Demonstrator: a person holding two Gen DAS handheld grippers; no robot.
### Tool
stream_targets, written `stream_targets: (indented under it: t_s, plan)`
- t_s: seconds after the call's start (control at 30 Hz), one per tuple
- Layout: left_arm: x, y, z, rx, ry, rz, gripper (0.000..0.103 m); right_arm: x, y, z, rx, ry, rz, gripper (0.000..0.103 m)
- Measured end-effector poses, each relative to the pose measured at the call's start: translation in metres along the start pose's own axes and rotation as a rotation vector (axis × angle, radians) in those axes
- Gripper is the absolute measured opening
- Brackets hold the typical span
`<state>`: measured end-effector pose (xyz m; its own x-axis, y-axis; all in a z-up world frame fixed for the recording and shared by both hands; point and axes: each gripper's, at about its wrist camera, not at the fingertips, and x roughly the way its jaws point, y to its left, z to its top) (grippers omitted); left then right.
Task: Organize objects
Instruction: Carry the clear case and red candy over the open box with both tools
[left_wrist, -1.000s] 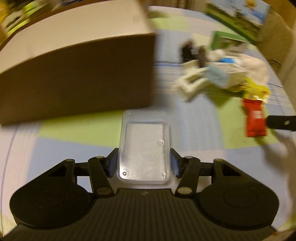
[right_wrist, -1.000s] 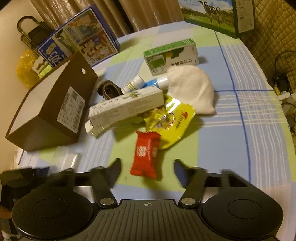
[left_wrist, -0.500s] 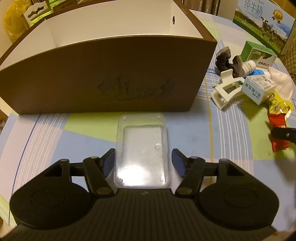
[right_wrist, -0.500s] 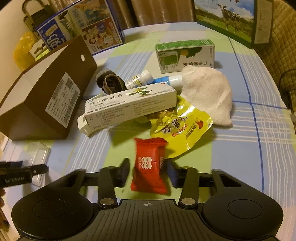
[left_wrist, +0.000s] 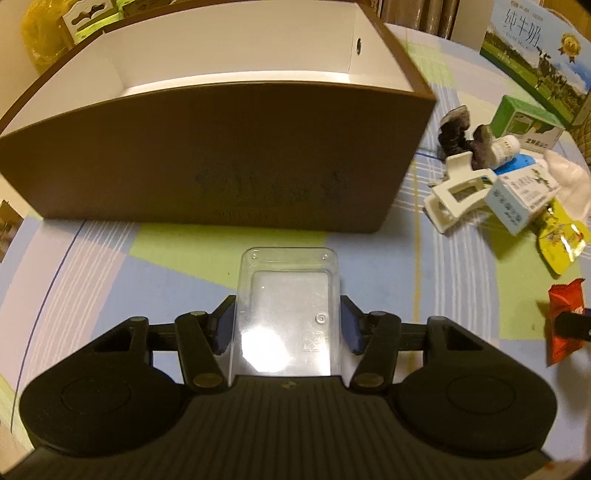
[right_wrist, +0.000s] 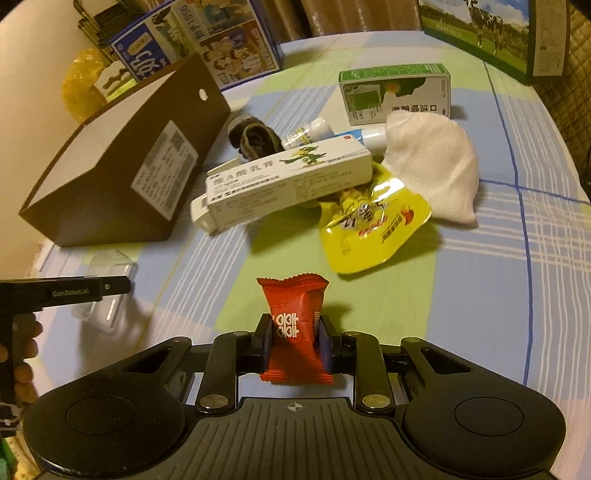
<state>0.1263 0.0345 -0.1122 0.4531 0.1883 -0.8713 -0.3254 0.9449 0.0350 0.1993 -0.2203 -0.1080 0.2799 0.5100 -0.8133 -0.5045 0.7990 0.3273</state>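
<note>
Right gripper (right_wrist: 294, 334) is clamped tight on the red candy packet (right_wrist: 294, 325), both pads pressing the wrapper's sides, the packet standing upright between them just above the checked tablecloth (right_wrist: 480, 295). Over on the other side, the left gripper (left_wrist: 288, 325) has its fingers squeezed against a clear plastic tray (left_wrist: 288, 302), which sticks out forward toward the brown cardboard box (left_wrist: 221, 162). That box is the anchor here: open at the top, white inside, and from the left wrist view its interior looks bare. The tray's far end sits just short of the box's long front wall, apart from it. To the right of the box lies the jumble: a white hair claw clip (left_wrist: 456, 197) nearest the box corner, a long white medicine carton (right_wrist: 291, 184) lying across it, a dark hair clip (right_wrist: 255, 138) and a small white bottle (right_wrist: 308, 131) behind that, then a yellow snack pouch (right_wrist: 373, 229), a white cloth (right_wrist: 432, 166) and a green-and-white carton (right_wrist: 395, 92) farther out from the box. A person's fingers (right_wrist: 24, 350) grip the left tool's handle at the edge of the right wrist view
</note>
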Motion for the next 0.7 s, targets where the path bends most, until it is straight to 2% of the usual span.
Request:
stream_targets:
  t_s: [0.27,0.5,0.7]
  plan:
    - [-0.054,0.017,-0.008,-0.039,-0.045,-0.062,0.052,-0.018,0.022,0.004,-0.013,-0.014,0.059,0.022]
    - [-0.098,0.055,0.031,-0.021,-0.165,-0.105,0.052,-0.027,0.076,0.030,-0.036,-0.091,0.117,0.022]
    - [-0.108,0.099,0.072,0.002,-0.238,-0.128,0.052,-0.027,0.142,0.063,-0.056,-0.165,0.172,0.022]
